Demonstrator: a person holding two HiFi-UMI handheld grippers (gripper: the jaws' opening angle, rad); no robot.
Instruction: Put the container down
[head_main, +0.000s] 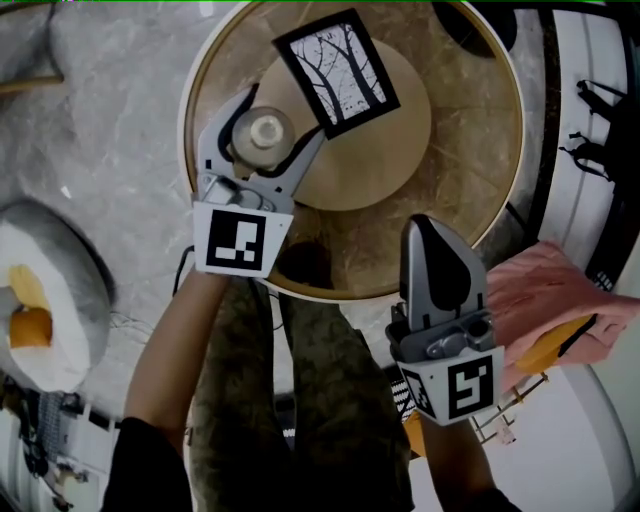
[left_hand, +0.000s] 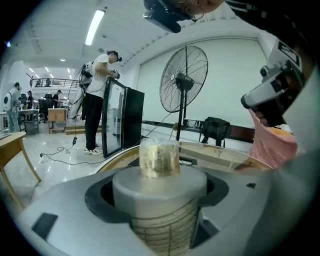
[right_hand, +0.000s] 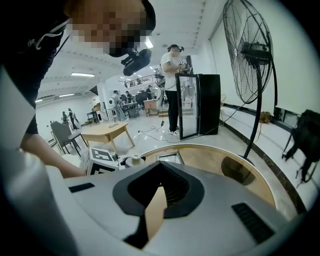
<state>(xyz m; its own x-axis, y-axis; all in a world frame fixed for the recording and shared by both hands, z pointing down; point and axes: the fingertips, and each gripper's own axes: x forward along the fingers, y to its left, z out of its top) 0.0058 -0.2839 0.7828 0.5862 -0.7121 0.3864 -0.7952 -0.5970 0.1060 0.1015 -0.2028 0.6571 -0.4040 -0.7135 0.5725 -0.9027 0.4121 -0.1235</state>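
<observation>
The container (head_main: 265, 133) is a pale ribbed cylinder with a grey lid and a small clear knob on top. My left gripper (head_main: 262, 128) is shut on the container over the left part of the round table (head_main: 480, 230). In the left gripper view the container (left_hand: 160, 187) stands upright between the jaws, which press on its sides. Whether its base touches the table is hidden. My right gripper (head_main: 428, 232) hovers at the table's near right edge. Its jaws are together and hold nothing, as the right gripper view (right_hand: 159, 197) also shows.
A round wooden disc (head_main: 385, 140) lies on the table with a black-framed tree picture (head_main: 337, 72) on it. A pink cloth (head_main: 550, 300) lies to the right and a white round cushion (head_main: 60, 300) to the left. A standing fan (left_hand: 184, 80) and a black fridge (left_hand: 122, 122) stand beyond.
</observation>
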